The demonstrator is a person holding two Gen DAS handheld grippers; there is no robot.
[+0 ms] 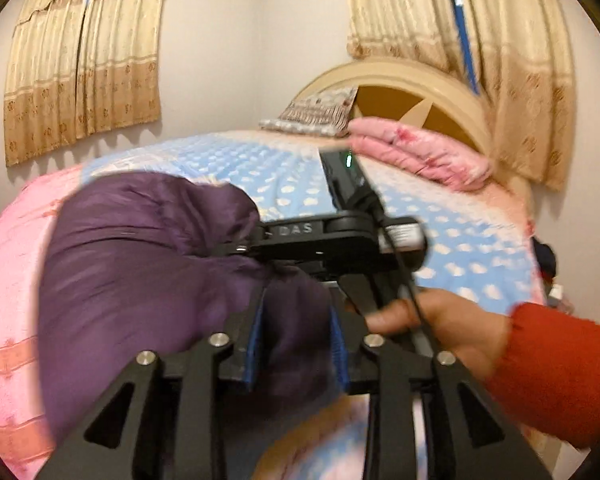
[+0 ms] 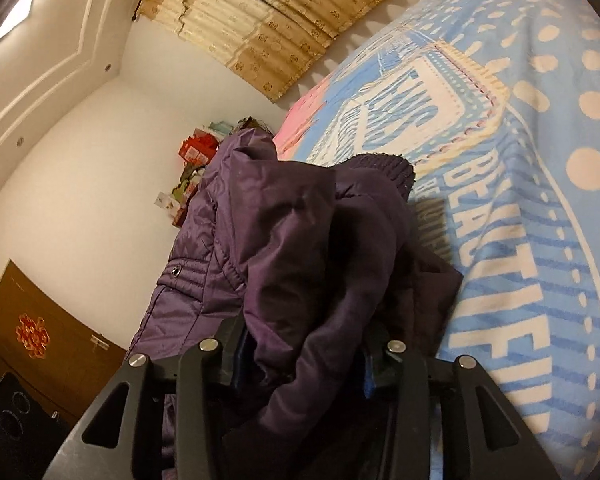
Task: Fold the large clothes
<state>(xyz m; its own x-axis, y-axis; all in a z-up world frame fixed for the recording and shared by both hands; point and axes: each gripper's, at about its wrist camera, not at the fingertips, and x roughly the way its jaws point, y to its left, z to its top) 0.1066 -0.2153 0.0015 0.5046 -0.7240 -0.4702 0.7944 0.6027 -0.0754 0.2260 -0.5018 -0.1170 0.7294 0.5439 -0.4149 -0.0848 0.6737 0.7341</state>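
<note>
Purple padded jacket point(image 1: 140, 264): bunched and lifted above the bed, gathered between both tools; in the right wrist view its quilted body point(image 2: 220, 240) hangs down past the bed edge, ribbed cuff lying against the blanket.

Left gripper point(image 1: 296, 344): blue-padded fingers point(image 1: 256, 344) pinching a fold of the purple fabric, which fills the gap between them; pointed toward the headboard end of the room.

Right gripper point(image 2: 300, 364): fingers closed onto a thick wad of the same jacket; the view is rolled steeply, bed running up the right side, so the tool is held tilted on its side. Seen from the left wrist view, its black body point(image 1: 340, 236) lies crosswise just beyond the left fingers.

Right hand point(image 1: 452, 324): bare, wrapped around the handle, red sleeve point(image 1: 556, 376) reaching in from the right.

Bed: blue blanket point(image 2: 520, 208) with white dots and lettering, over a pink cover point(image 1: 12, 280).

Folded pink quilt point(image 1: 416, 152): near the arched headboard point(image 1: 420, 80).

Beige curtains point(image 1: 84, 60): on the walls.
</note>
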